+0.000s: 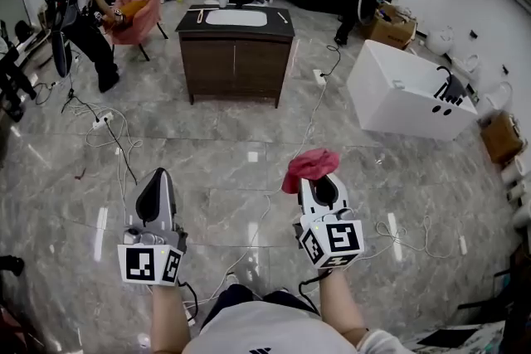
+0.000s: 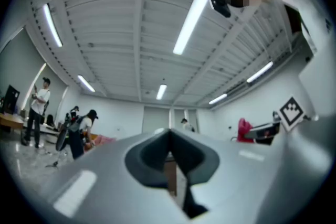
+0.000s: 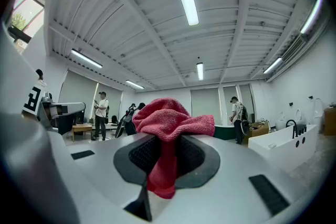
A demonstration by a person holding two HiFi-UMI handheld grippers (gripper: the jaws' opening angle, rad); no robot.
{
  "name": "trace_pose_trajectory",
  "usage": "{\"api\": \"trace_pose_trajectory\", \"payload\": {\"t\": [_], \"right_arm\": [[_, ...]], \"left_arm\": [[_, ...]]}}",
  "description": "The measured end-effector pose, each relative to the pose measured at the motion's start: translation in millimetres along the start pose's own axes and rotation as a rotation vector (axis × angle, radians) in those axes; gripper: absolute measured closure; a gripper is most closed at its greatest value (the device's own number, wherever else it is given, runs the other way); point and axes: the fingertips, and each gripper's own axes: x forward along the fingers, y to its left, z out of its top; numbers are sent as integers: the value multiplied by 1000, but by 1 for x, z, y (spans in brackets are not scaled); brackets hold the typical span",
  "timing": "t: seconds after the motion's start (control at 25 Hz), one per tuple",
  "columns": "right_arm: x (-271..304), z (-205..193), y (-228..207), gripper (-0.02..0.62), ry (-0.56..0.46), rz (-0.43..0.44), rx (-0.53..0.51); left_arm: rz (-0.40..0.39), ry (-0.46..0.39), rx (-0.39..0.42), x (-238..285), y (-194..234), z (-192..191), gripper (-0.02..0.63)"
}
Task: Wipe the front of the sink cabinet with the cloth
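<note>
Glossy marble floor [image 1: 207,153]; right tongs [image 3: 167,153] pinch nubby red cloth [image 3: 173,115], left tongs [image 2: 169,150] closed.

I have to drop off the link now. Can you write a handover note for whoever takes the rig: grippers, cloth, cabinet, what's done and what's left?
Right gripper: shut on the red cloth, which bunches up above the jaws.
Left gripper: jaws together, holding nothing.
Sink cabinet: stands across the marble floor, ahead of both grippers and well out of reach. Its dark wooden front faces the person.
Done: the cloth is in hand.
Left: walk up to the cabinet, minding the white cables on the floor, then wipe its front. Nothing shows that any wiping has been done yet.
</note>
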Motion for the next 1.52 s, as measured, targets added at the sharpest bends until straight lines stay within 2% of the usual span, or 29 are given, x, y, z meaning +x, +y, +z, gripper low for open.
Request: {"api": "trace_pose_trajectory", "payload": {"t": [0.12, 0.36, 0.56, 0.84, 1.12, 1.32, 1.52], "right_arm": [[11, 5, 7, 531, -20, 10, -34], [31, 8, 42, 529, -61, 97, -140], [44, 1, 53, 528, -44, 65, -34], [66, 1, 42, 528, -32, 2, -11], [129, -6, 38, 528, -25, 36, -13], [192, -9, 31, 528, -18, 68, 12], [258, 0, 19, 526, -33, 101, 2]], "left_arm": [[-5, -12, 4, 4, 10, 3, 601], [9, -27, 39, 2, 43, 8, 601], [4, -53, 37, 7, 62, 8, 601], [-12, -57, 15, 25, 72, -1, 601], [30, -49, 0, 64, 106, -21, 601], [47, -32, 32, 106, 129, -29, 601], [90, -50, 44, 158, 156, -31, 601]]}}
